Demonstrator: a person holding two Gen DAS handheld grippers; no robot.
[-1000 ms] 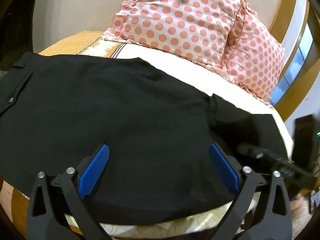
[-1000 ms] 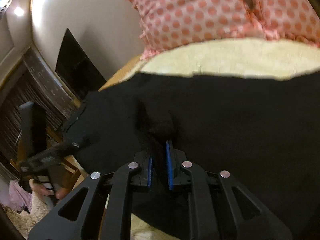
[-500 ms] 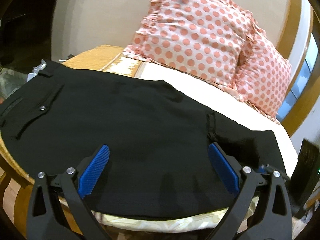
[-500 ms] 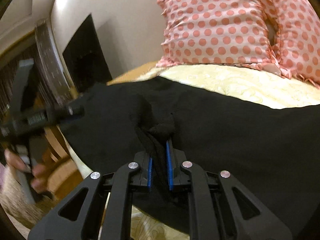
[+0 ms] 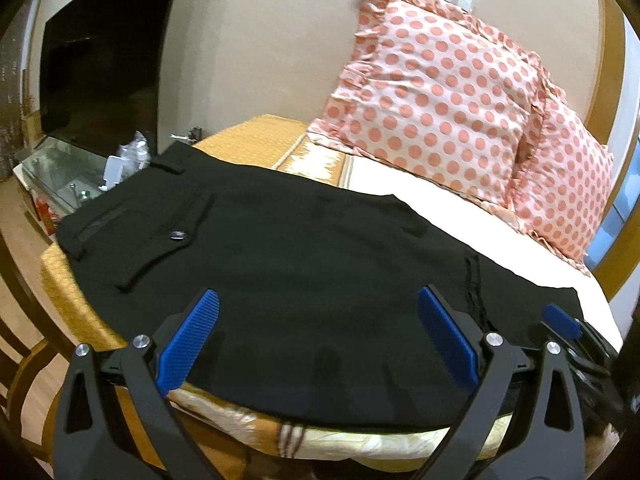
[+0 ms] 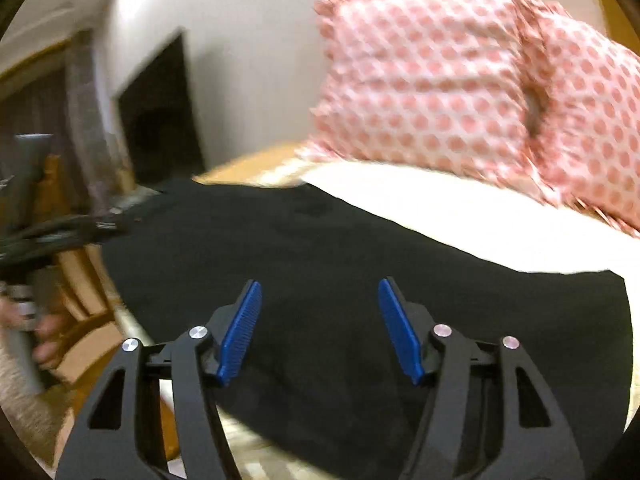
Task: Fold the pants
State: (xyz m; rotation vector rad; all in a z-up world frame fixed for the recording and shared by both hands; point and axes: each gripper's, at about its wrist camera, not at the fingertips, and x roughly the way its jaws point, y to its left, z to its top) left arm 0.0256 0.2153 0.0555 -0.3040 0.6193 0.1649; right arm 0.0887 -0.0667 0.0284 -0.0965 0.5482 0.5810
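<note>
My right tongs (image 6: 320, 330) have just been opening: the blue pads (image 6: 240, 334) now stand apart with nothing pinched between them, only the flat black cloth of the pants (image 6: 340, 248) lying beneath the gap. That view is blurred, so I can't read fine creases in it. My left tongs (image 5: 318, 340) are spread wide too, pads (image 5: 188, 344) well apart and gripping nothing, poised above the near edge of the pants (image 5: 280, 248).

The pants lie flat across the bed (image 5: 460, 208), folded into a broad dark slab. The waistband, with a back pocket and its button (image 5: 179, 235), is toward the left in the left view; the hem end is at the right, where a seam (image 5: 474, 280) runs down toward the edge. The near edge of the pants follows the edge of the bed.

In the left view I see a blue pad of the right tongs (image 5: 562, 320) at the far right, beside the hem end. In the right view a hand (image 6: 44, 340) at the left edge holds the left tongs' handle.

Beyond the pants, two polka-dot pillows (image 5: 440, 92) lean on the wall. A dark TV (image 5: 100, 64) stands to the left above a glass stand (image 5: 60, 176).
</note>
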